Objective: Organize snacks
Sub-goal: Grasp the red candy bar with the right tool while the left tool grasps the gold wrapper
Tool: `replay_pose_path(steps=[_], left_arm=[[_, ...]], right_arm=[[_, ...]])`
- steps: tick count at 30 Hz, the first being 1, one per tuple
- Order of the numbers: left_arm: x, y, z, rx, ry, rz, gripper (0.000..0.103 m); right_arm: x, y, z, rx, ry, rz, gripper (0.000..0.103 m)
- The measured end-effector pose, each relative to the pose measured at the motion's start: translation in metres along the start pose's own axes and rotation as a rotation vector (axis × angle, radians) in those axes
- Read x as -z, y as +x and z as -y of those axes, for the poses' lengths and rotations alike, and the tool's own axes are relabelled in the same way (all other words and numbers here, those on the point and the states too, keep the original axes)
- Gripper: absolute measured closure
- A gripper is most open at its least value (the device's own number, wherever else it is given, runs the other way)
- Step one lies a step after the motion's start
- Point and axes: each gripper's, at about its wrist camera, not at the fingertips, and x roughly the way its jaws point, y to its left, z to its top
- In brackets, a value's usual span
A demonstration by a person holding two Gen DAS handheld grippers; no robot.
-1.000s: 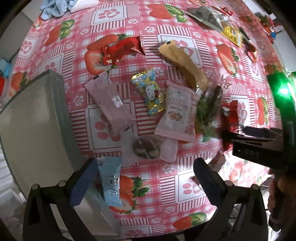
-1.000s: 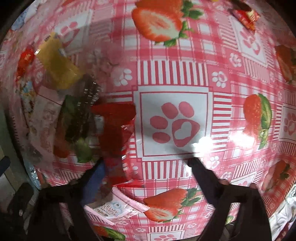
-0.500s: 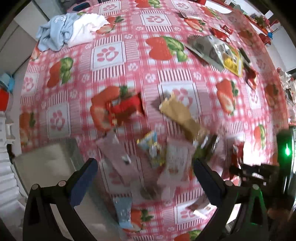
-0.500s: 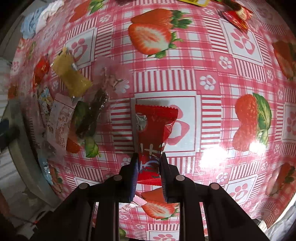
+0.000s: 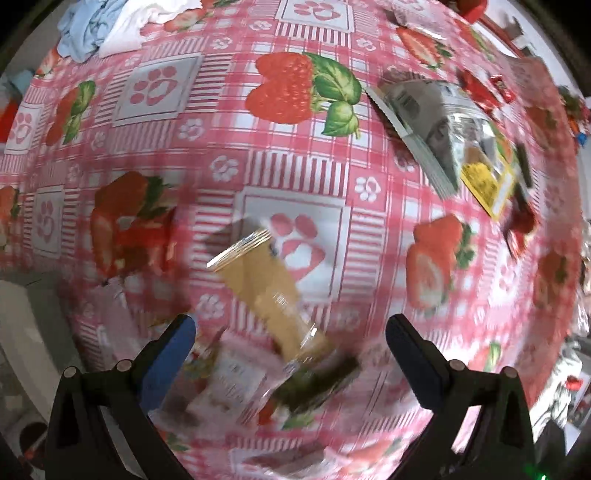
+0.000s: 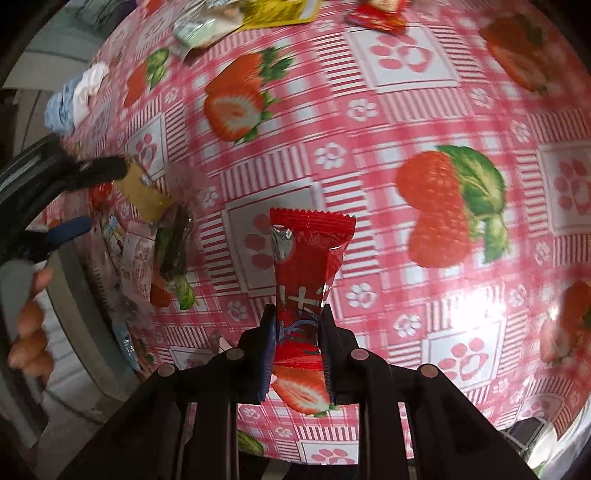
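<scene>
My right gripper is shut on a red snack packet, held by its lower end above the strawberry-print tablecloth. My left gripper is open above the table, nothing between its fingers. Below it lies a tan snack packet, with a green-and-dark packet and a pale packet near the bottom edge, all blurred. A red wrapped snack lies to the left. In the right wrist view the left gripper shows at the left edge over the same pile of snacks.
A silver pouch and a yellow packet lie at the far right of the table, with small red sweets beyond. Bundled blue and white cloth sits at the far left. A grey-white tray edge is at the left.
The right gripper closed on the red packet and lifted it off the cloth. The left gripper moved away from the tray, farther up the table, past the pile of snacks.
</scene>
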Motion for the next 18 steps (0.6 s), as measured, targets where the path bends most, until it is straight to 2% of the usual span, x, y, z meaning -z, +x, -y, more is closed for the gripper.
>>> replay_pose_path(steps=[4, 5, 8, 10, 13, 14, 15, 16, 17, 18], left_arm=[[-0.011, 0.022, 0.014, -0.055, -0.016, -0.030, 0.000], [-0.012, 0.028, 0.015, -0.069, -0.029, -0.043, 0.000], [-0.015, 0.046, 0.019, -0.067, -0.066, -0.083, 0.001], [-0.016, 0.055, 0.018, -0.042, -0.087, -0.117, 0.006], [-0.016, 0.050, 0.019, -0.044, -0.070, -0.112, 0.016], [-0.016, 0.046, 0.021, -0.047, -0.050, -0.098, 0.027], [-0.015, 0.040, 0.023, -0.053, -0.028, -0.082, 0.045], [-0.016, 0.035, 0.027, -0.057, 0.006, -0.065, 0.056], [-0.018, 0.033, 0.030, -0.067, 0.038, -0.057, 0.078], [-0.018, 0.032, 0.034, -0.079, 0.069, -0.054, 0.078]], right_arm=[[0.002, -0.015, 0.020, -0.025, 0.028, 0.006, 0.080], [0.005, -0.008, 0.029, -0.023, 0.037, 0.004, 0.080], [0.014, -0.009, 0.039, -0.025, 0.051, 0.001, 0.080], [0.015, -0.015, 0.046, -0.027, 0.059, 0.001, 0.080], [0.025, -0.015, 0.040, -0.016, 0.074, -0.003, 0.080], [0.026, -0.017, 0.043, -0.014, 0.078, -0.003, 0.080], [0.027, -0.016, 0.042, -0.010, 0.080, -0.004, 0.080], [0.027, -0.017, 0.042, -0.006, 0.082, -0.004, 0.080], [0.026, -0.019, 0.044, -0.003, 0.085, -0.002, 0.080], [0.027, -0.018, 0.044, 0.000, 0.088, -0.001, 0.080]])
